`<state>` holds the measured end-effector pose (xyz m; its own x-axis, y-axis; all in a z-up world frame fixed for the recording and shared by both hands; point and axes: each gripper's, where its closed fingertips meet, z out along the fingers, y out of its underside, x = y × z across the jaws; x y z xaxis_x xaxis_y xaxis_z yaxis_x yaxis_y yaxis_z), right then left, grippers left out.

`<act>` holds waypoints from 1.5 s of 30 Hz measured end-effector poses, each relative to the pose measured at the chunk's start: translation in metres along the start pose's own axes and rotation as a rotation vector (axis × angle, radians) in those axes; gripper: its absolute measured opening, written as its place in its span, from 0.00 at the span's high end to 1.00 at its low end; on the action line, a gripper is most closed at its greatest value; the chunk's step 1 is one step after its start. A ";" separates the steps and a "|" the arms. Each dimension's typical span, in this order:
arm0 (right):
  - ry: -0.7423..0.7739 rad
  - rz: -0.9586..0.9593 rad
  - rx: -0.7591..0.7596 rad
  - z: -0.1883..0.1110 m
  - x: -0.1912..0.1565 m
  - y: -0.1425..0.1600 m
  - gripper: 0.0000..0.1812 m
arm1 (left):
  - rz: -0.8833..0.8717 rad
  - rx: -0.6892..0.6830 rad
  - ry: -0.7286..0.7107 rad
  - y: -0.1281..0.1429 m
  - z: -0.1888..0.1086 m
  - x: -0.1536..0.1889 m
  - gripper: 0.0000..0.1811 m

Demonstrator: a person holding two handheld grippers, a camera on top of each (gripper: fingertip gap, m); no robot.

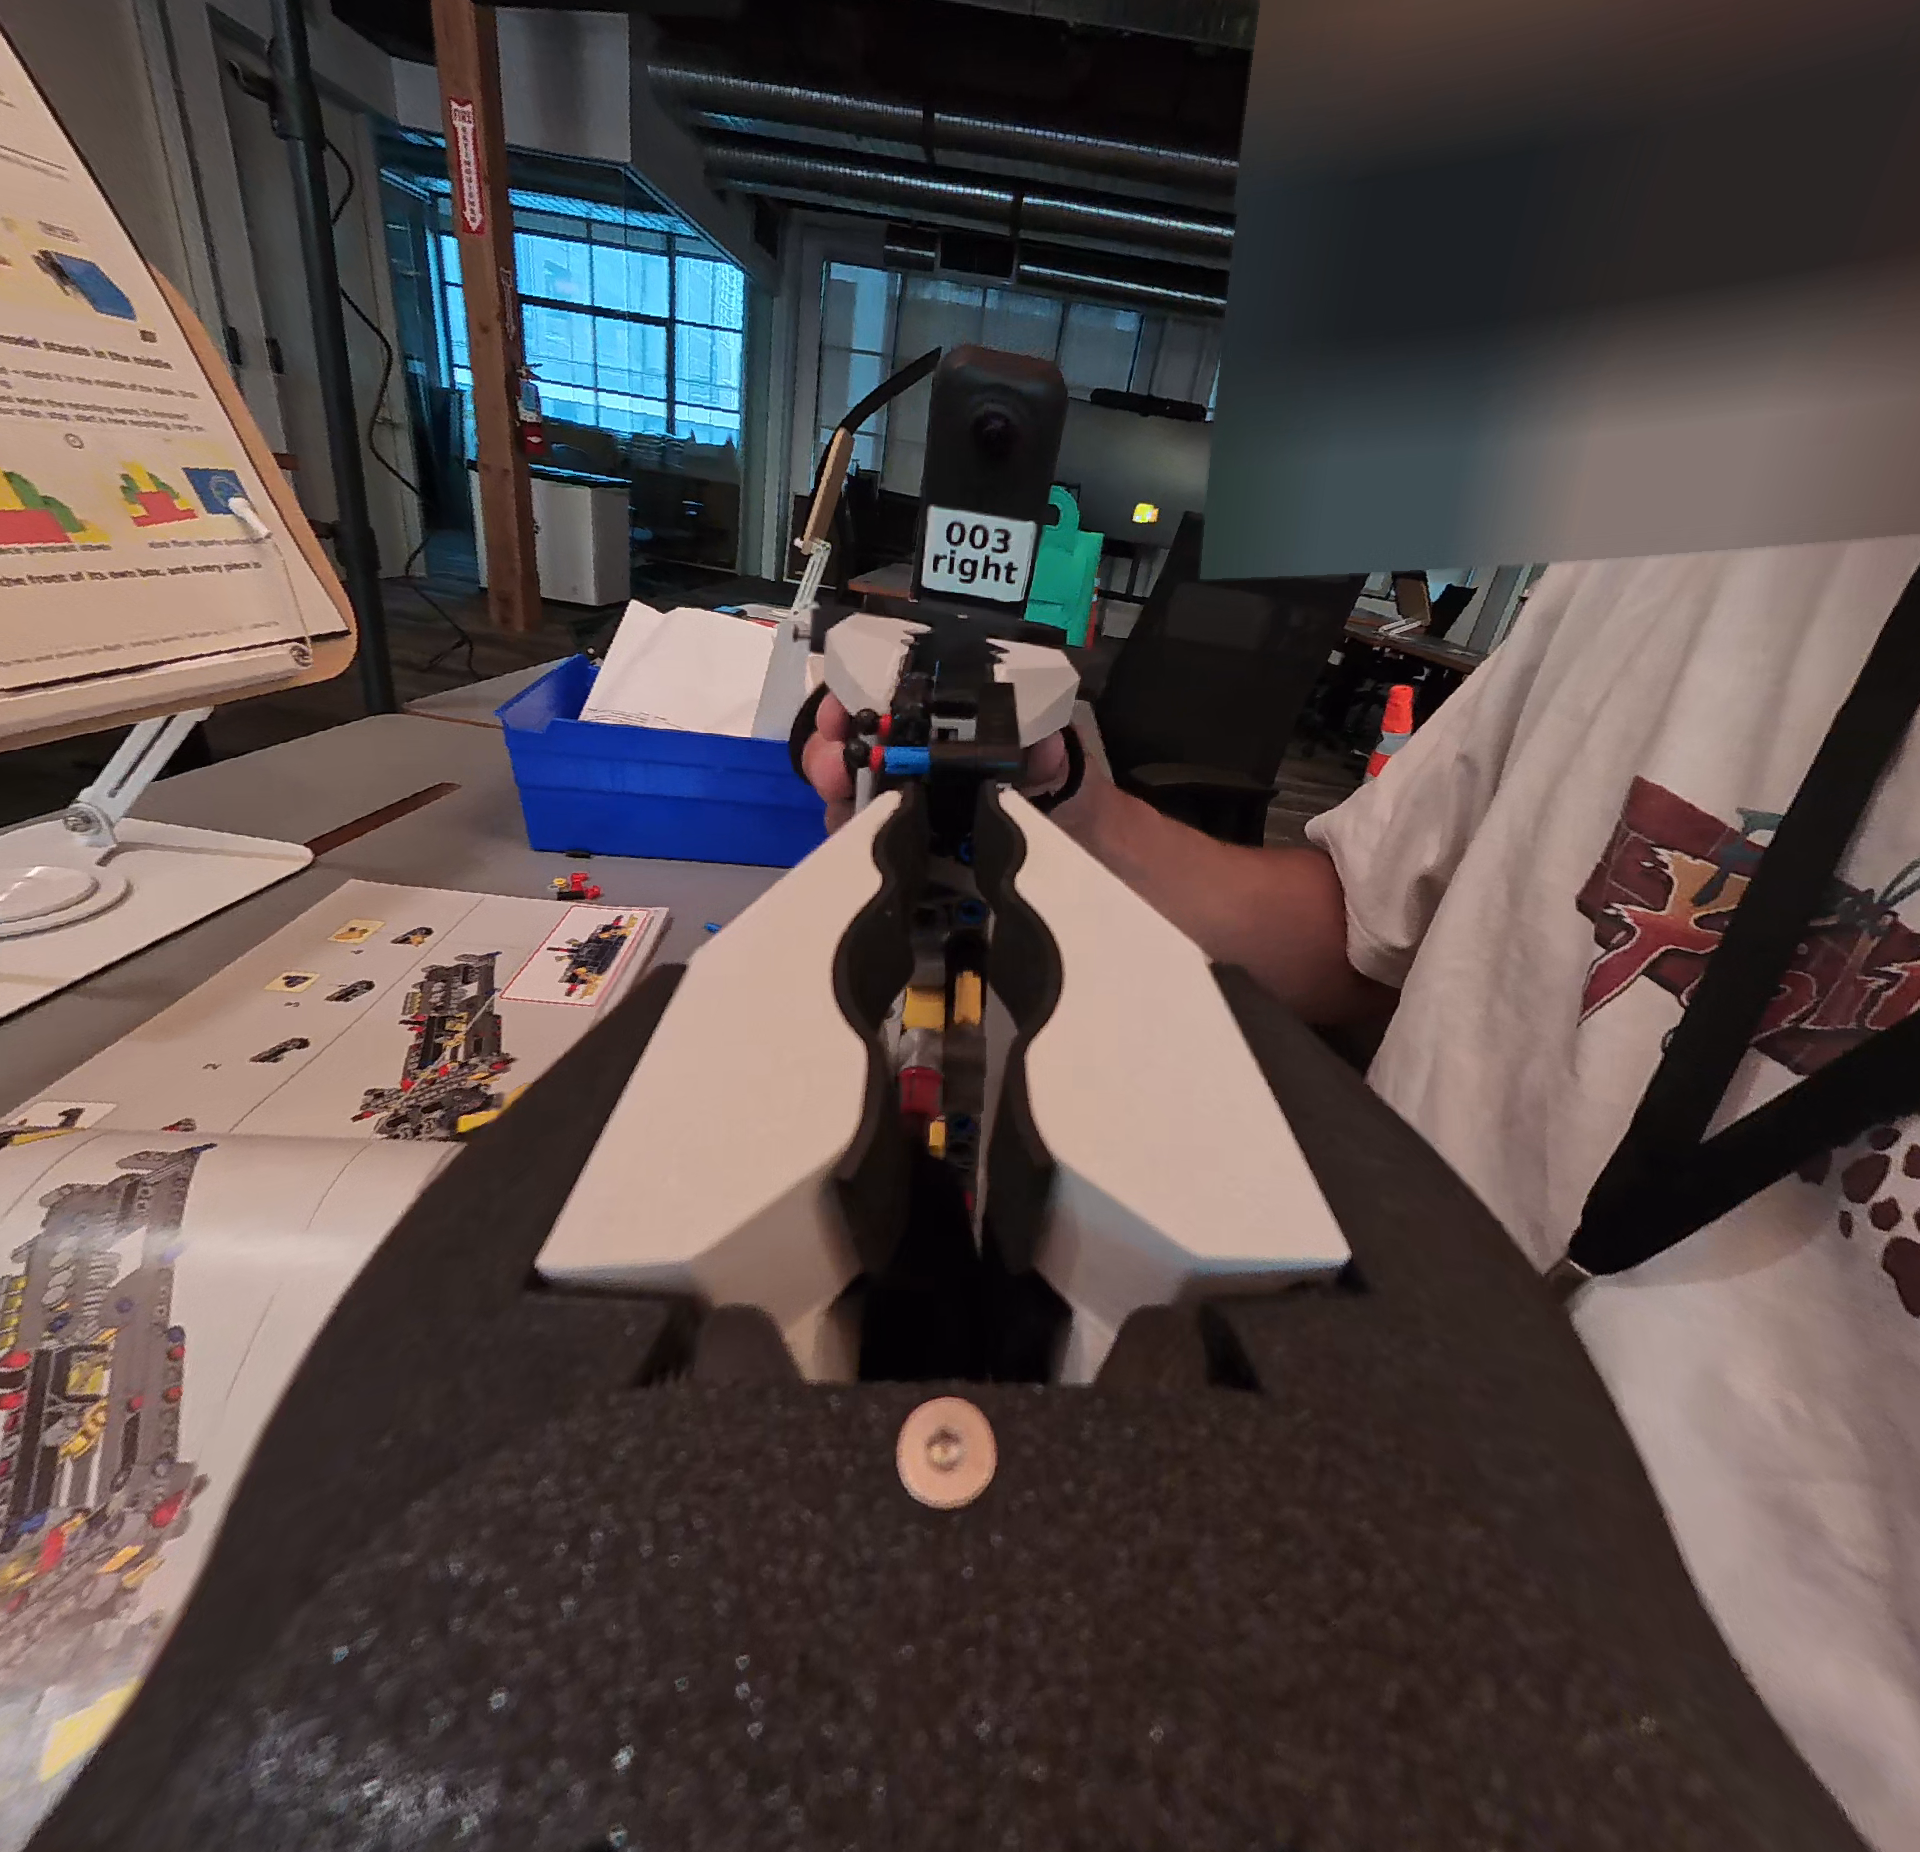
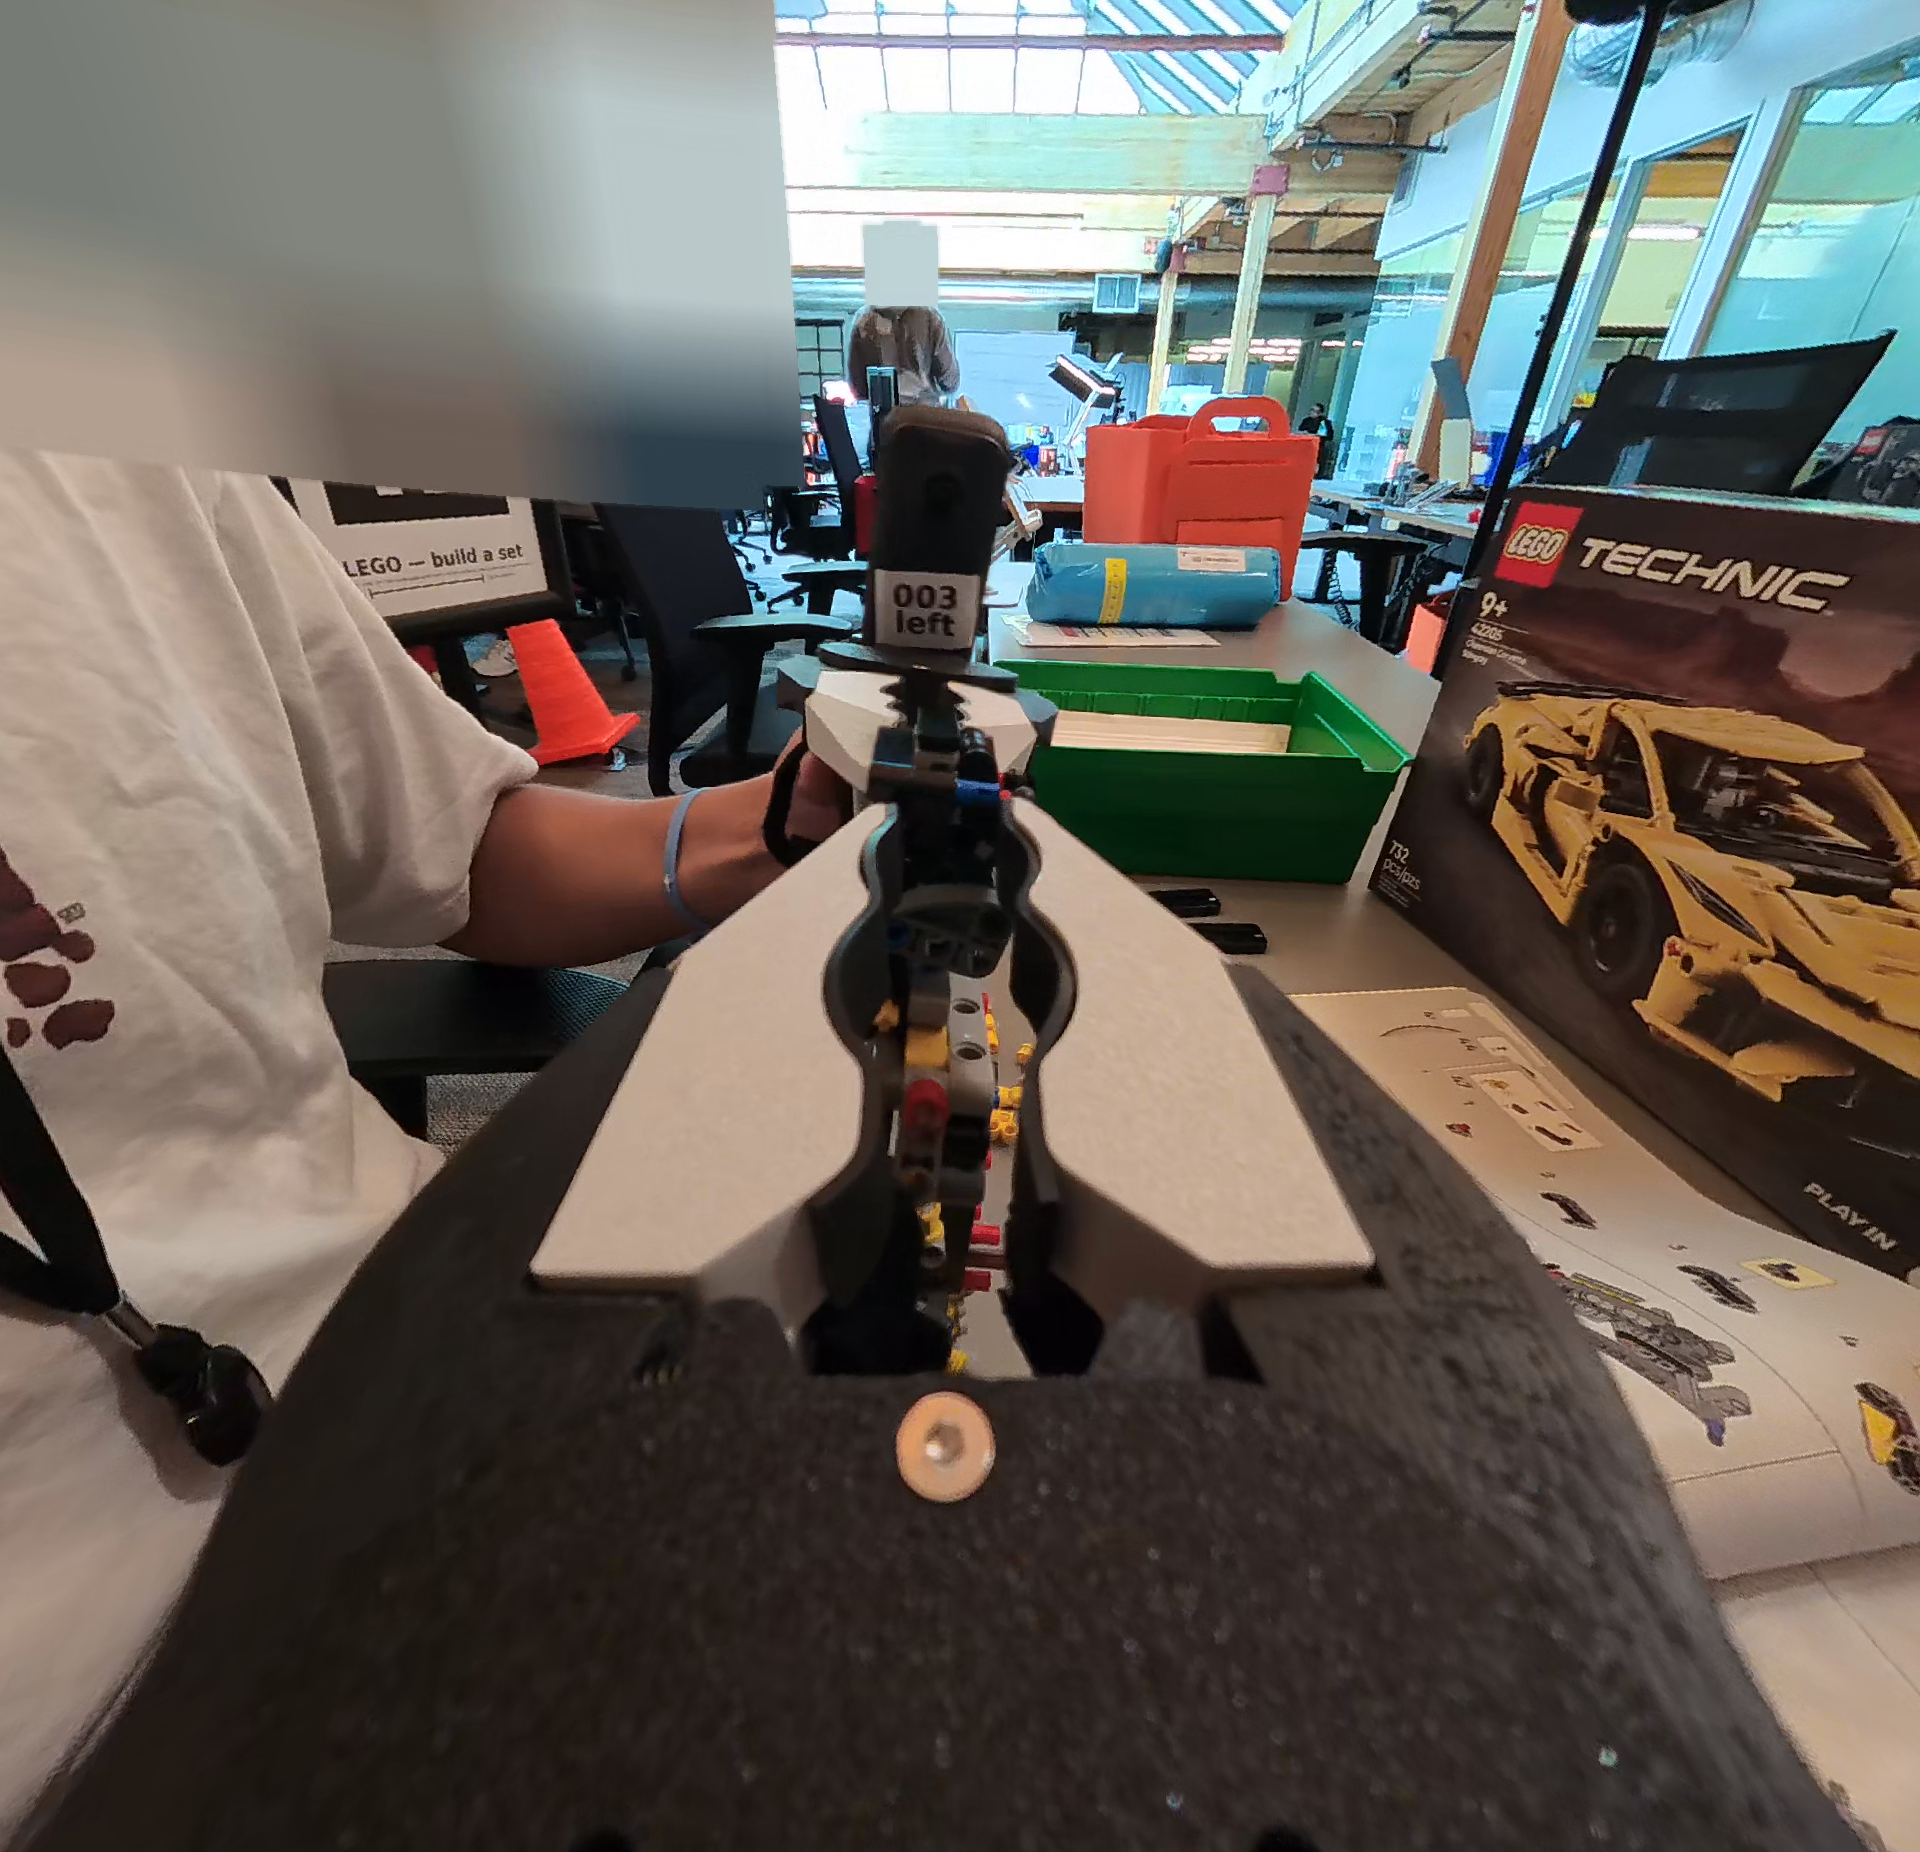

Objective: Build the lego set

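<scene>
A long, narrow lego assembly (image 1: 940, 1013) of black, grey, yellow and red technic parts is held in the air between both grippers, which face each other. My left gripper (image 1: 948, 815) is shut on its near end. My right gripper (image 1: 951, 680) holds the far end, which has blue and red pins. In the right wrist view my right gripper (image 2: 940, 815) is shut on the same assembly (image 2: 940, 1054), and my left gripper (image 2: 925, 722) grips the far end. The fingers hide most of the model.
An open instruction booklet (image 1: 416, 992) lies on the grey table and also shows in the right wrist view (image 2: 1558, 1179). A blue bin (image 1: 644, 774), a green bin (image 2: 1216, 784), the set's box (image 2: 1683, 815) and a stand with a sheet (image 1: 135, 452) surround it. Loose pieces (image 1: 577, 883) lie nearby. Both grippers' tips are close together, under 4 cm apart.
</scene>
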<state>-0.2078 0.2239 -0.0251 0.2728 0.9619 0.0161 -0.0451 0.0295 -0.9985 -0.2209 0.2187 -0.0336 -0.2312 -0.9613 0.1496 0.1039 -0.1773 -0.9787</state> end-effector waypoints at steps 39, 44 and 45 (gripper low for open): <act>-0.115 0.304 0.138 -0.011 0.011 0.004 0.97 | 0.181 0.057 -0.120 -0.005 0.005 -0.010 0.87; -0.141 0.351 0.151 -0.012 0.013 0.008 0.97 | 0.205 0.025 -0.160 0.000 0.009 -0.014 0.86; -0.146 0.359 0.152 -0.011 0.013 0.009 0.97 | 0.212 0.008 -0.170 0.002 0.010 -0.015 0.86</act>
<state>-0.1938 0.2338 -0.0344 0.0750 0.9465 -0.3138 -0.2566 -0.2858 -0.9233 -0.2076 0.2308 -0.0365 -0.0375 -0.9986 -0.0367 0.1408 0.0311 -0.9896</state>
